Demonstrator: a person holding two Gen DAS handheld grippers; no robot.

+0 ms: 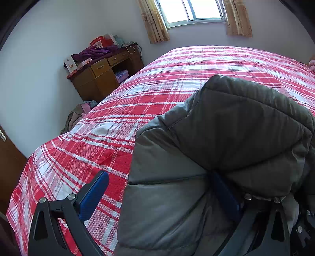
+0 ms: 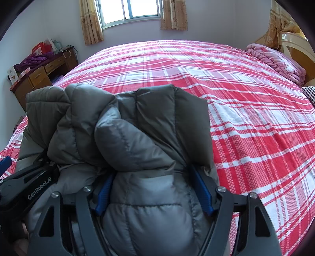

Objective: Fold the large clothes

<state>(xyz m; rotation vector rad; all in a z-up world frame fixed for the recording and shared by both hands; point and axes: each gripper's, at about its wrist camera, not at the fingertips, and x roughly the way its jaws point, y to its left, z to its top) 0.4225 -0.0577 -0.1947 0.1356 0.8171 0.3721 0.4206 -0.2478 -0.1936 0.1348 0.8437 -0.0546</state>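
A grey puffer jacket [image 2: 137, 128] lies bunched on the near left of the red plaid bedspread [image 2: 246, 118]. The right gripper [image 2: 155, 193] has its blue pads [image 2: 202, 195] pressed against a thick fold of the jacket. The left gripper [image 2: 23, 187] shows at the near left edge. A pink quilt [image 2: 275, 61] sits far right.

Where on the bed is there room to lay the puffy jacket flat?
The plaid bedspread is bare from the grey jacket out to the pink blanket and back toward the window. It is crowded at the near edge, where the jacket bunches around both grippers' fingers.
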